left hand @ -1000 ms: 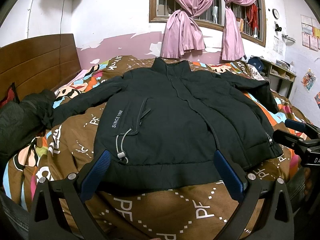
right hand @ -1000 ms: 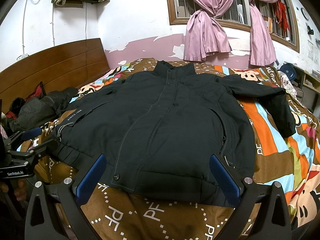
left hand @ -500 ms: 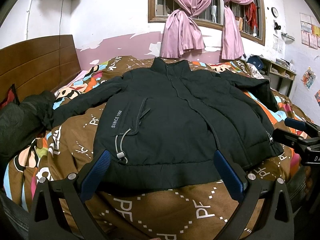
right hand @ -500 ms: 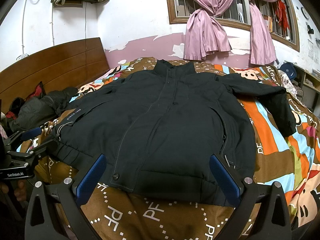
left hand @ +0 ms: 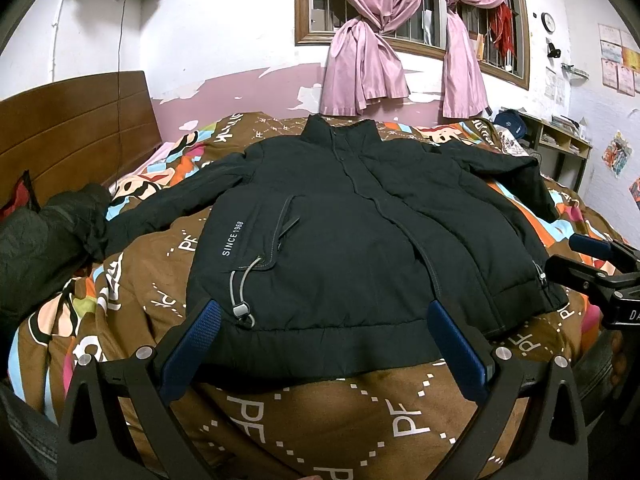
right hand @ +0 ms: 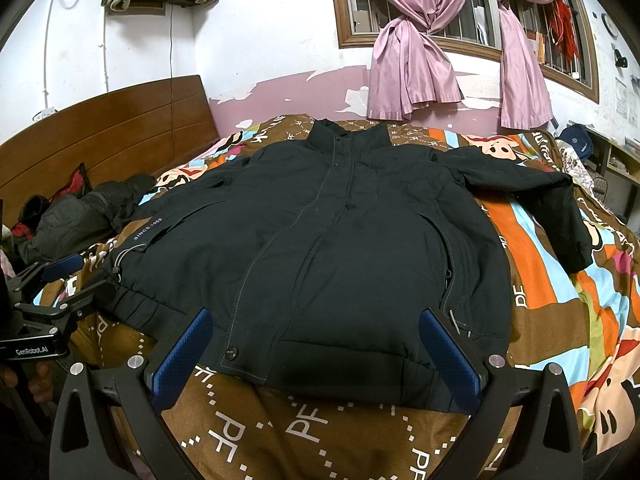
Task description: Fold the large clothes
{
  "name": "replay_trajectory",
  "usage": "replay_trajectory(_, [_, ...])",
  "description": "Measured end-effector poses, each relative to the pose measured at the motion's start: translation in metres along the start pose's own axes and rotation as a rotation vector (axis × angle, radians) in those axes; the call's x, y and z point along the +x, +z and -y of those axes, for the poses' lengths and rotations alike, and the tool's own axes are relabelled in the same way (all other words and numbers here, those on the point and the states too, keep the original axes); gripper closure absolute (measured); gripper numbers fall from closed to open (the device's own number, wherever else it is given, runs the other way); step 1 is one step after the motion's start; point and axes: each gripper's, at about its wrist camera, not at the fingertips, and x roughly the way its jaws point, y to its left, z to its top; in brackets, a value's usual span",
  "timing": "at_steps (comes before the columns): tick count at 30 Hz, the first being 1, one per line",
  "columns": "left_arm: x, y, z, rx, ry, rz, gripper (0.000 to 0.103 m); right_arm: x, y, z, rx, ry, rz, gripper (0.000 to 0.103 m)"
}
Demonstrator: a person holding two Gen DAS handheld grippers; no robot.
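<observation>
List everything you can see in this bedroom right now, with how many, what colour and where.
jacket: one, black, spread flat front-up on the bed, sleeves out to both sides
bedspread: one, brown with cartoon print, under the jacket
dark garment: one, dark grey, bunched by the headboard
headboard: one, brown wood, left of the bed
curtains: two, pink, knotted at the window
cap: one, navy, far right beside the bed
wall clock: one, white, upper right wall
left hand-held gripper: black with blue pads, open, at the jacket hem
right hand-held gripper: same, open, at the hem
</observation>
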Motion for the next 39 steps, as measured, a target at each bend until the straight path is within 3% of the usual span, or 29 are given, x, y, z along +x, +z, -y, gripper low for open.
replay_trajectory(39, [-0.0001, -0.0007, 0.0041, 0.007, 0.005, 0.001, 0.002, 0.0005, -0.0009, 0.0005, 0.002, 0.001, -0.002, 0.0])
